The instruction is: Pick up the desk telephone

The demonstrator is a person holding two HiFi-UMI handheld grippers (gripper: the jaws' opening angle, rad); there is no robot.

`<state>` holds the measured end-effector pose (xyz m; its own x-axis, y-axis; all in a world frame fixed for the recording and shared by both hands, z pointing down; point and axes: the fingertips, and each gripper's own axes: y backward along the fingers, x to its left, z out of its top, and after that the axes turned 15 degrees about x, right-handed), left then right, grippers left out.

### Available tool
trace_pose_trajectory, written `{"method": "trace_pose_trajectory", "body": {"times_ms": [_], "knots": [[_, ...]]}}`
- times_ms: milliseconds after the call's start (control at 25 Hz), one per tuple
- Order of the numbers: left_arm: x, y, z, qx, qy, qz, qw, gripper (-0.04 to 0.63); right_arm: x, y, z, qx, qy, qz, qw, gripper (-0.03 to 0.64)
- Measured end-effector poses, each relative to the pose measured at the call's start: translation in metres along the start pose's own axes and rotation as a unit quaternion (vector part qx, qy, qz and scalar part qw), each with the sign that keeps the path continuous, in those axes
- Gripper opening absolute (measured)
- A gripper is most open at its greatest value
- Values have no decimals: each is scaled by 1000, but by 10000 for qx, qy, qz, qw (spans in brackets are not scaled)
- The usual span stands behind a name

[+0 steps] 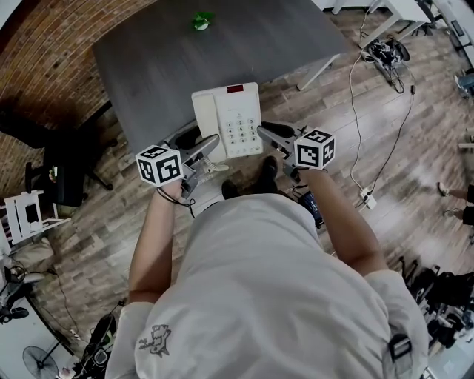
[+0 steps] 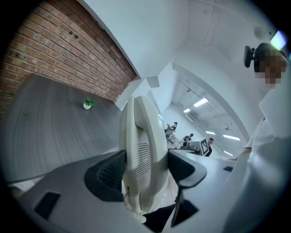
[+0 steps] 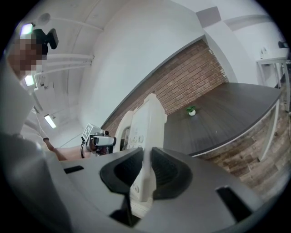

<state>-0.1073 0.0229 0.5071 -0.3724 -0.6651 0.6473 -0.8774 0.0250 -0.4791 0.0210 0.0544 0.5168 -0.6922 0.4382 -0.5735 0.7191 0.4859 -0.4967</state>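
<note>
A white desk telephone (image 1: pixel 228 118), with keypad and a handset on its left side, hangs in the air just in front of the near edge of the dark grey table (image 1: pixel 163 52). My left gripper (image 1: pixel 211 146) is shut on its handset side. In the left gripper view both pads press the telephone (image 2: pixel 145 145), with the gripper (image 2: pixel 145 170) clamped around handset and body. My right gripper (image 1: pixel 264 134) is shut on the right edge. In the right gripper view the thin edge of the telephone (image 3: pixel 148 127) sits pinched in the gripper (image 3: pixel 146 175).
A small green plant (image 1: pixel 201 21) in a white pot stands at the table's far side. A black office chair (image 1: pixel 63 178) stands left by the brick wall. Cables and a power strip (image 1: pixel 365 196) lie on the wooden floor to the right.
</note>
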Motion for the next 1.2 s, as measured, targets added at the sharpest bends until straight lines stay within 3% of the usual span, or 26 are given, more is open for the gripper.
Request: {"method": "trace_pose_trajectory", "body": {"times_ms": [320, 1200], "knots": [[-1, 17, -7, 11, -53, -1, 10000, 308, 18, -7, -12, -63, -71, 5, 10000, 72], [0, 9, -6, -6, -5, -31, 10000, 307, 10, -3, -10, -101, -129, -76, 9998, 72]]}}
